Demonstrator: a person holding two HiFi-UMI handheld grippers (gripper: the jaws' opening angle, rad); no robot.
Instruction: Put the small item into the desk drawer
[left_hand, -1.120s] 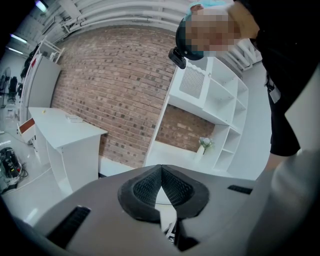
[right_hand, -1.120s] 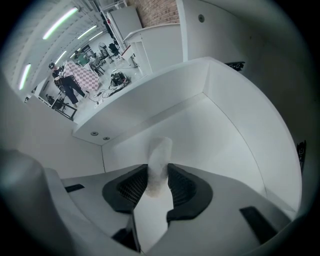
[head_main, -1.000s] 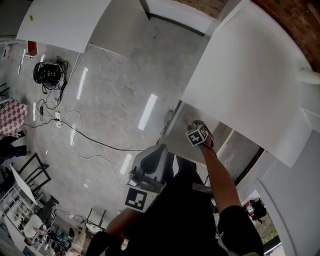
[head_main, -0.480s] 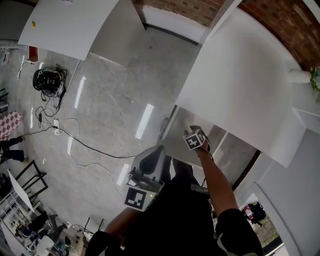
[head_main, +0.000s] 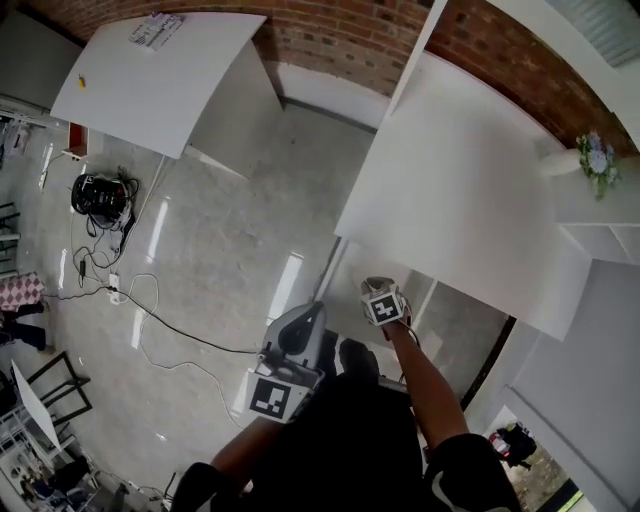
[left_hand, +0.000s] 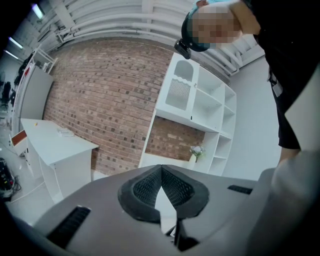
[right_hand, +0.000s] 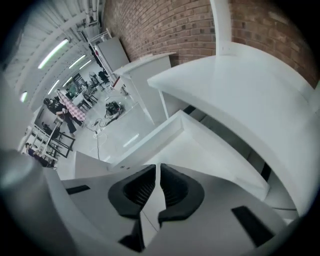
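The white desk (head_main: 470, 210) has its drawer (head_main: 350, 265) pulled out below the front edge. My right gripper (head_main: 374, 287) hangs just above the open drawer (right_hand: 200, 150). Its jaws are closing, only a thin slit shows between the black pads (right_hand: 142, 190), and nothing is between them. The part of the drawer's white floor that shows is bare, and I see no small item in any view. My left gripper (head_main: 308, 318) is held lower and nearer to me, over the floor. It is shut with its pads (left_hand: 150, 187) touching at the tips and holding nothing.
A second white desk (head_main: 150, 70) stands at the far left by the brick wall. Black cables and a coiled bundle (head_main: 98, 192) lie on the grey floor. White shelving (left_hand: 200, 105) with a small flower vase (head_main: 597, 155) stands right of the desk.
The head view has tilted up, bringing the brick wall and the vase into view. The right gripper has stayed over the drawer, drifting slightly left. The left gripper has barely moved.
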